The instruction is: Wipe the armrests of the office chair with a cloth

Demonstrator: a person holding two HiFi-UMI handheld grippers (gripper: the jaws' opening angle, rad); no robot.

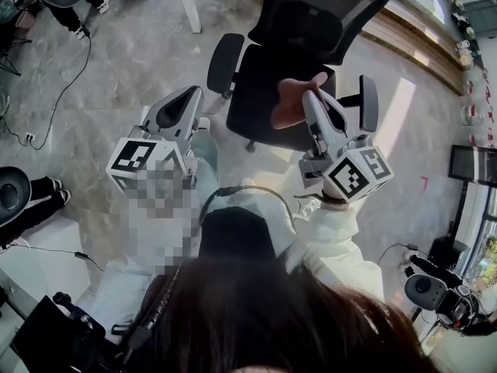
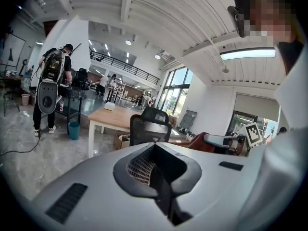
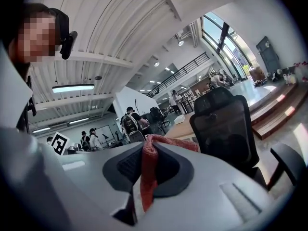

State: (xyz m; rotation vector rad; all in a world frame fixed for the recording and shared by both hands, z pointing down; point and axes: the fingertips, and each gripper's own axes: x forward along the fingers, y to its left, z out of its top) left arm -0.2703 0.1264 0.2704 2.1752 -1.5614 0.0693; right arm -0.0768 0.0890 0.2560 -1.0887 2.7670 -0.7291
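Observation:
The black office chair stands just ahead of me, its left armrest and right armrest both bare. My right gripper hovers over the seat, near the right armrest, and is shut on a reddish cloth. In the right gripper view the cloth hangs pinched between the jaws, with the chair back beyond. My left gripper is held left of the chair, short of the left armrest. Its jaws are closed together with nothing between them.
A white-legged wooden desk with a teal bin beside it stands behind the chair. Cables trail across the floor at the left. Another black chair is at my left, and a wooden step runs along the right.

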